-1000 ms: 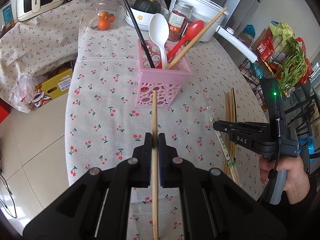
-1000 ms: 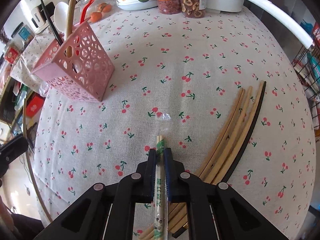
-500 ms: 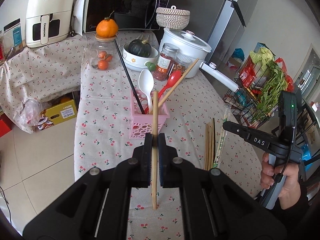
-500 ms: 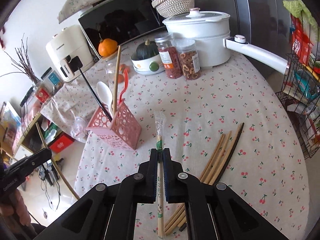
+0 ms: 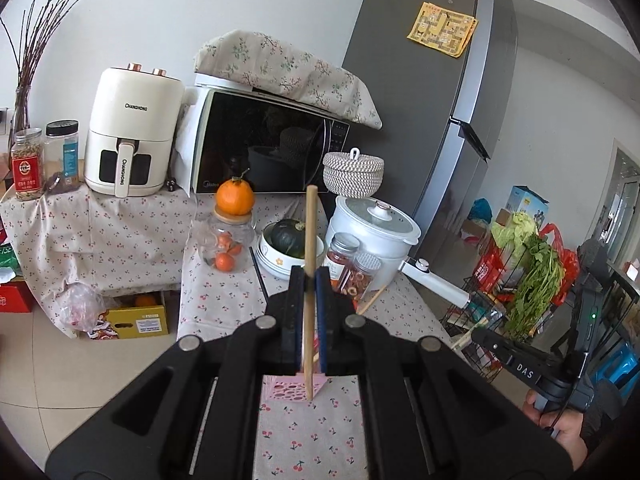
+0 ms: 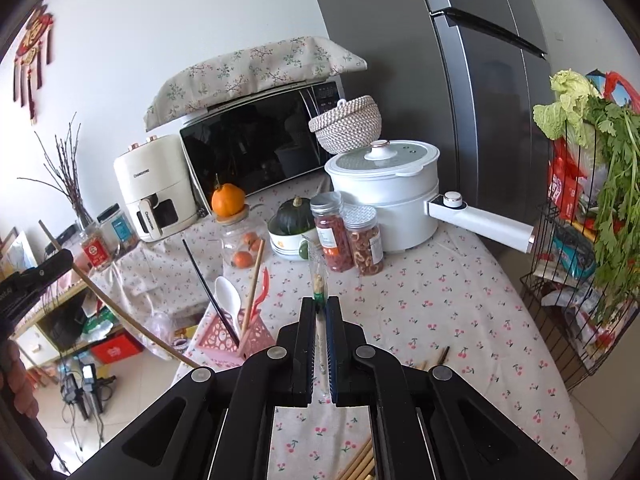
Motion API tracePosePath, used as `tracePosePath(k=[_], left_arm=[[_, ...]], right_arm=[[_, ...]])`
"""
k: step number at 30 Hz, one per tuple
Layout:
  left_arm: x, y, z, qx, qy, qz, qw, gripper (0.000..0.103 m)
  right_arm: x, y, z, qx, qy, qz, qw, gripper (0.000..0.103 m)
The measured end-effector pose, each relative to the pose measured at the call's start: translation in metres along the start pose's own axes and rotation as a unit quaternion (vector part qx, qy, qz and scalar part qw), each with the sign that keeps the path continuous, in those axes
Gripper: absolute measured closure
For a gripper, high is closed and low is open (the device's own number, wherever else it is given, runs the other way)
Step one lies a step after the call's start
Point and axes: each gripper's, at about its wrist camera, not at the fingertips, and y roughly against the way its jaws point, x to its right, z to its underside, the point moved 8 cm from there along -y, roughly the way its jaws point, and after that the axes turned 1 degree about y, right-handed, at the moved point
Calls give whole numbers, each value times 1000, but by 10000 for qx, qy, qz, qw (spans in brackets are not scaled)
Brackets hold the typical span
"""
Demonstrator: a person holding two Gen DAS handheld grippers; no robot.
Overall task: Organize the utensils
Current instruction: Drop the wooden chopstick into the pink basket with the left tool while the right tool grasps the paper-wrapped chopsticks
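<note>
My left gripper is shut on a long wooden chopstick that sticks up past its tips, held above the pink basket. In the right wrist view that basket holds a white spoon, a red spoon, a black chopstick and a wooden one. My right gripper is shut on a plastic-wrapped pair of chopsticks, raised over the cherry-print table. Several loose chopsticks lie on the cloth below it. The left gripper shows at the left edge.
A white pot with a long handle, two spice jars, a bowl with a squash and a glass jar topped by an orange stand at the table's back. A wire rack with greens stands right of the table.
Both grippers have risen and tipped upward, each still shut on its chopsticks. The basket and table have dropped low in both views, and the loose chopsticks stay on the cloth.
</note>
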Motion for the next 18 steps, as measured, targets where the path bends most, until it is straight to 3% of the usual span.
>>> tracePosePath(k=[13, 18], left_arm=[[-1, -32, -12, 434, -163, -408, 9981, 97], [4, -59, 0, 148, -412, -504, 9978, 97]], right_arm=[[1, -3, 9, -189, -3, -61, 9998, 98], [-1, -7, 13, -260, 51, -67, 9996, 98]])
